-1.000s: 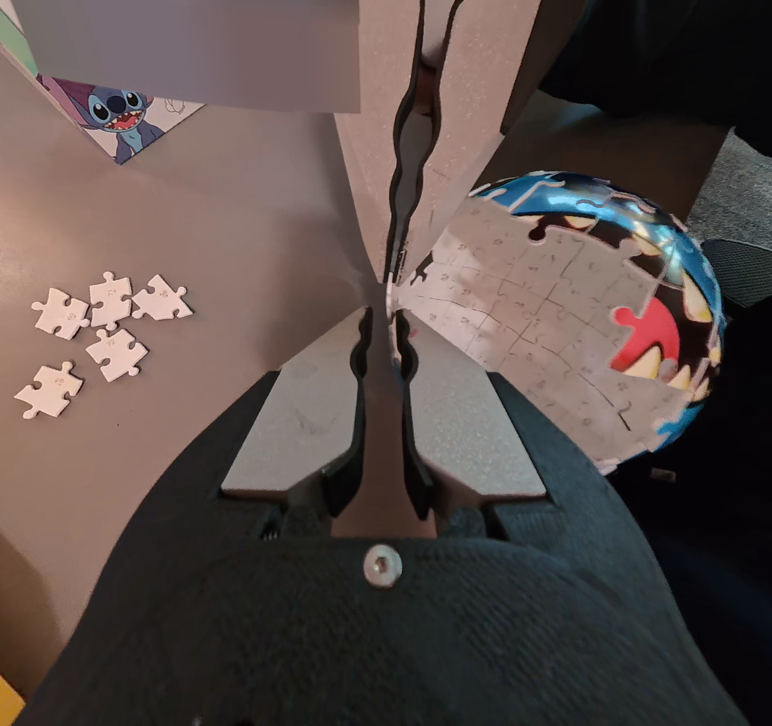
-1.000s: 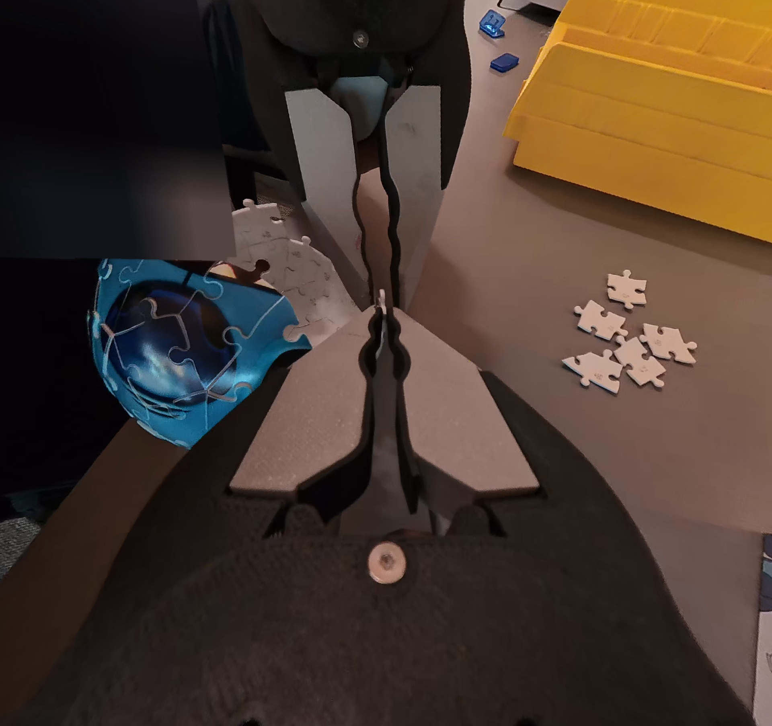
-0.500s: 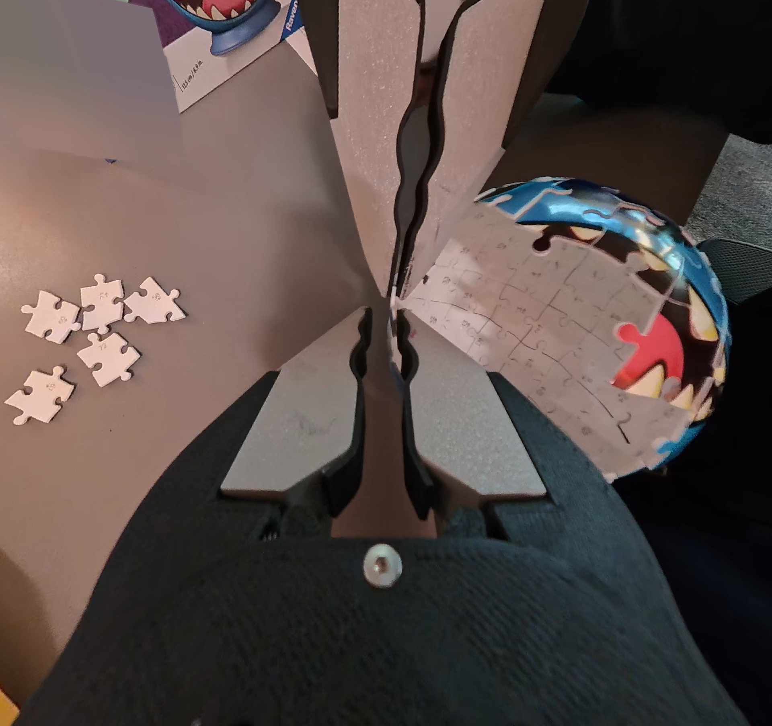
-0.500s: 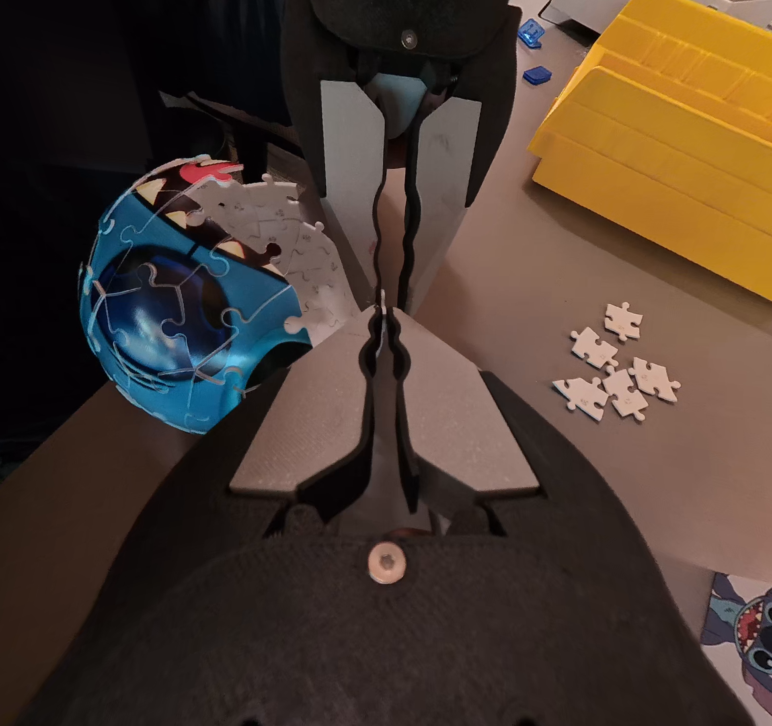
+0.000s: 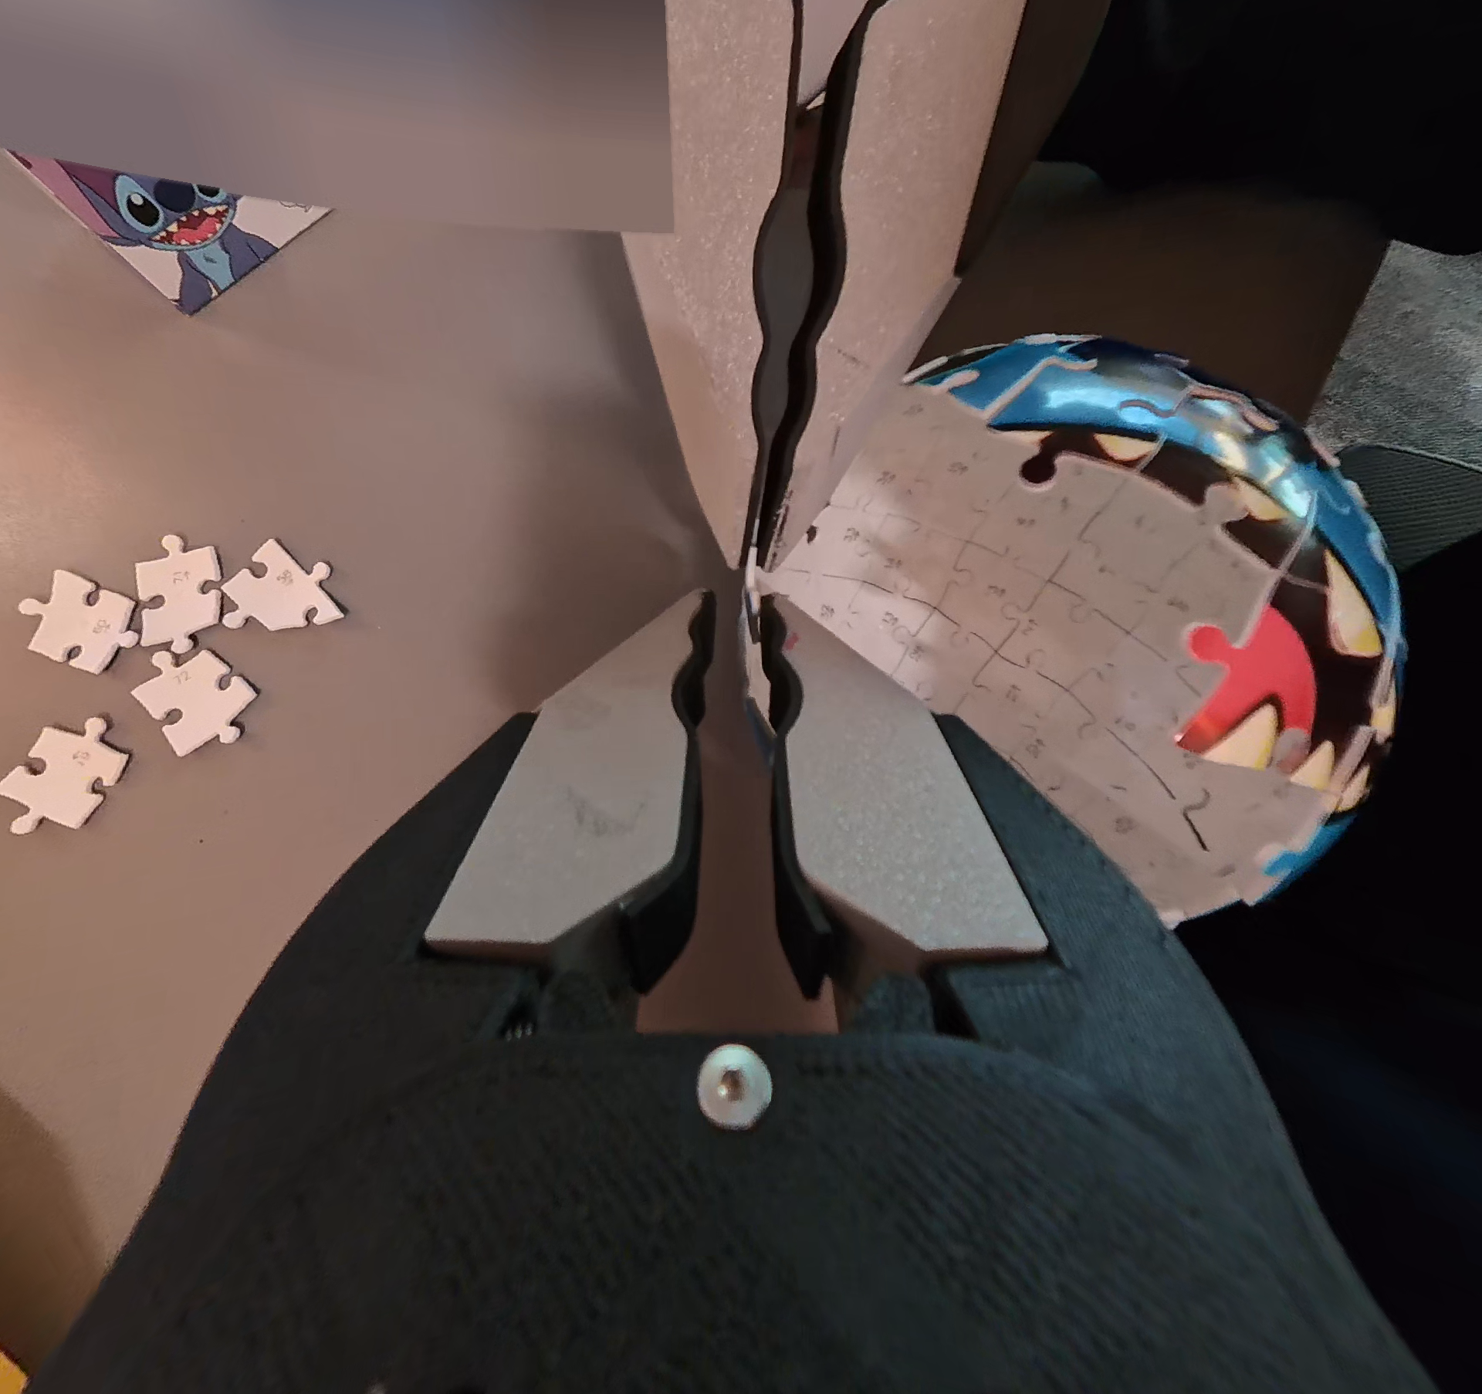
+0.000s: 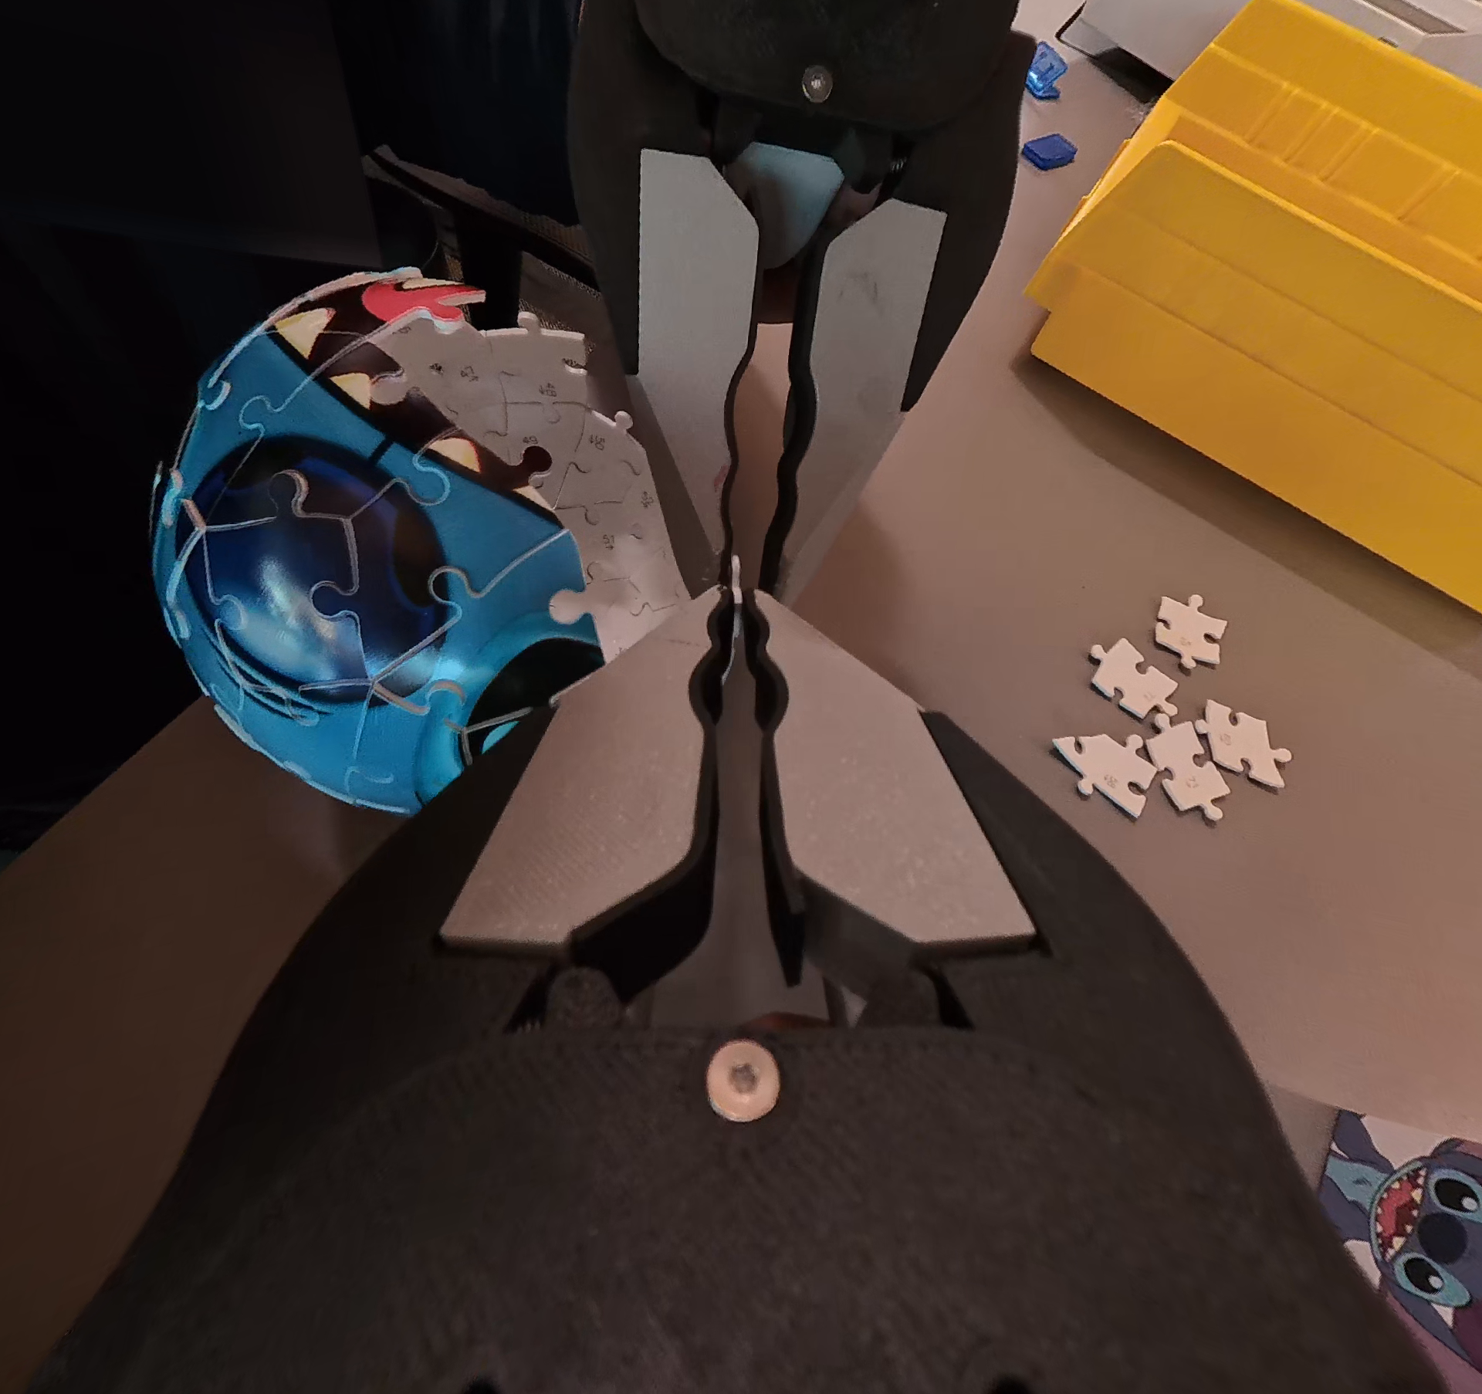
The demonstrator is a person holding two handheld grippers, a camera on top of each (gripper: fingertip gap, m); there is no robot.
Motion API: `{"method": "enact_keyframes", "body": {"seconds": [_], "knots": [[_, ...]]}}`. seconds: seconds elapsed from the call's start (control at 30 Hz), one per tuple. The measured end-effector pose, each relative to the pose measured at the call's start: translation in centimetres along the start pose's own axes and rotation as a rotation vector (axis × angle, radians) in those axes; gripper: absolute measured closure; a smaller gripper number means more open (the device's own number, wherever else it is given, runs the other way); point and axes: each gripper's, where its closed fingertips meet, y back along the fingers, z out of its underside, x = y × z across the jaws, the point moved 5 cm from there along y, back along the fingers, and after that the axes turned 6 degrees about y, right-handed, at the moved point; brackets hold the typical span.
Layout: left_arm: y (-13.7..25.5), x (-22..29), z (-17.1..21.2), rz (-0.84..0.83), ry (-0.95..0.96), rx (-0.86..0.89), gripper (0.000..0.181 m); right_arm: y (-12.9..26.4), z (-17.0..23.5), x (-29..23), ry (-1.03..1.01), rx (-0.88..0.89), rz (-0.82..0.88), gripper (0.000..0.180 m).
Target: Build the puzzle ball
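Glossy blue half-built puzzle ball (image 5: 1123, 618), a thin curved shell of interlocked plastic pieces with a white numbered inside, hangs in the air off the edge of the grey table (image 5: 449, 425). Judged light but fragile: seams could pop under squeeze or twist, and the printed face looks slippery. Best hold is the open rim, pinched flat across one piece (not the dome).

Left gripper (image 5: 742, 618) has its jaws pressed onto the shell's rim edge. Right gripper (image 6: 734, 594), tip to tip against the left, is closed on a thin white edge at that same rim; whether this is a separate piece or the shell itself, cannot tell.

Five loose white jigsaw pieces (image 5: 144, 650) lie on the table, well apart from the ball. Farther from the ball: yellow plastic bins (image 6: 1283, 297) and a cartoon-printed box (image 5: 192, 233).
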Motion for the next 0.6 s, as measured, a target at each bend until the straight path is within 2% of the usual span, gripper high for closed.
{"method": "enact_keyframes", "body": {"seconds": [0.33,0.6], "knots": [[-0.28,-0.12,0.08,0.005,0.0,-0.014,0.173,0.0,0.19,0.12,0.001,-0.002,0.011,0.18],[-0.41,0.13,0.26,0.024,-0.01,-0.026,0.18,-0.04,0.15,0.03,0.001,-0.001,0.008,0.18]]}}
